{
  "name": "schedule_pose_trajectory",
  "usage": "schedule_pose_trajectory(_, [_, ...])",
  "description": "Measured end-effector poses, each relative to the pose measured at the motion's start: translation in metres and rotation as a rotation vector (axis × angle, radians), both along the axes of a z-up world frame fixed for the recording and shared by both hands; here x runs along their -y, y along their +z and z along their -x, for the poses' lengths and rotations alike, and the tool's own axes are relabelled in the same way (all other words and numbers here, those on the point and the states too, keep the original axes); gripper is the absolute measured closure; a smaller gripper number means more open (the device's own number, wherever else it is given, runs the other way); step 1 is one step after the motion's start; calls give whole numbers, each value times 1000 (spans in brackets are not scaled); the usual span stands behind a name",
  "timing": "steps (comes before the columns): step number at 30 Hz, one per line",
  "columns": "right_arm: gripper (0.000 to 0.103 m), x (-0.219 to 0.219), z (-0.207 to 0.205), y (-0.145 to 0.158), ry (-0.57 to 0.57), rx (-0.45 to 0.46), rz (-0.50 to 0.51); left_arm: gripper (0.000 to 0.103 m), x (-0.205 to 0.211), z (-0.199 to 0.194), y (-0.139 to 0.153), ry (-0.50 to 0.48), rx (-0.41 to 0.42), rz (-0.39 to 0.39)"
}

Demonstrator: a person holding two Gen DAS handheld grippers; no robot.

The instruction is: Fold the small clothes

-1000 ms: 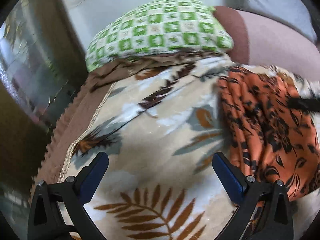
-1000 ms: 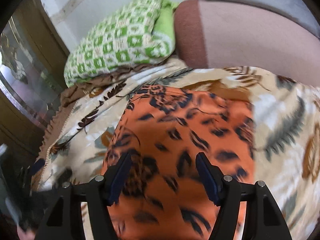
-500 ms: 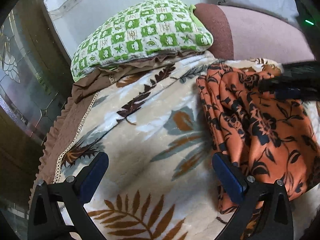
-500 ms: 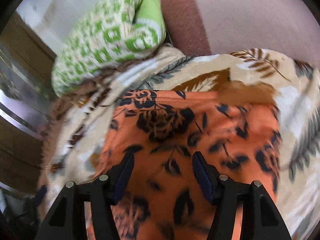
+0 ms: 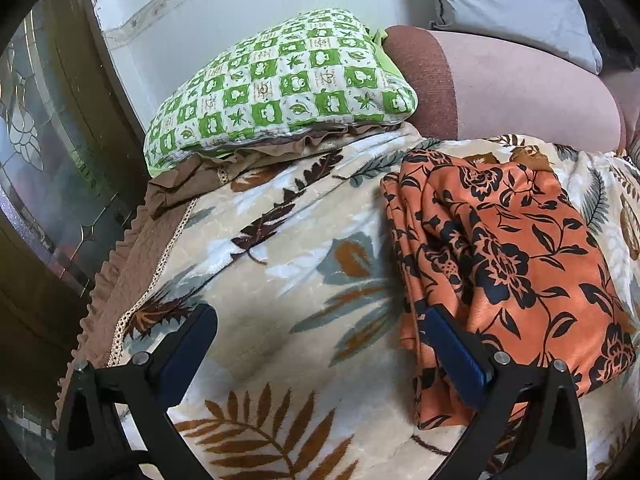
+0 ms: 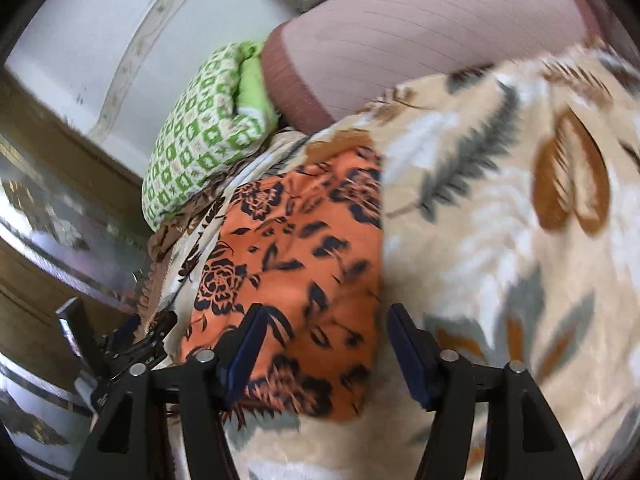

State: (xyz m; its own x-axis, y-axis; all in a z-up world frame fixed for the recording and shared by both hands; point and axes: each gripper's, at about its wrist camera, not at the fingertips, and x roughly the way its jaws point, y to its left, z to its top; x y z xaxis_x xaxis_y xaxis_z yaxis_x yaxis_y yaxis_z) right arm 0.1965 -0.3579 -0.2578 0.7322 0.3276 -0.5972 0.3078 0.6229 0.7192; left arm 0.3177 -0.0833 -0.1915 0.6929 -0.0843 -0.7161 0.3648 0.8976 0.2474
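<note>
Nearest the left wrist camera, the left gripper point(image 5: 320, 352) hangs with its jaws spread wide and empty above the leaf-print blanket point(image 5: 272, 312), its right finger point(image 5: 454, 354) in front of the near edge of the folded orange floral garment point(image 5: 512, 264). Over that garment's right edge the right gripper point(image 6: 322, 354) also stands apart, gripping nothing, its jaws having just widened a little. Beyond the garment lie a green checked pillow point(image 5: 280, 84) and a pink bolster point(image 5: 500, 92).
</note>
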Motion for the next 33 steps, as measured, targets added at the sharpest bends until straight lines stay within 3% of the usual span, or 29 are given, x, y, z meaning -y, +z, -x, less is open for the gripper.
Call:
schedule_pose_trajectory(3, [35, 3, 14, -13, -7, 19, -82, 0, 3, 1, 1, -8, 5, 6])
schedule_pose_trajectory(10, [34, -1, 19, -26, -14, 46, -170, 0, 8, 6, 5, -31, 15, 13])
schedule_pose_trajectory(21, [34, -21, 9, -24, 24, 44, -131, 0, 12, 8, 4, -51, 7, 6])
schedule_pose_trajectory(33, [33, -28, 4, -30, 32, 54, -168, 0, 16, 10, 0, -68, -2, -10])
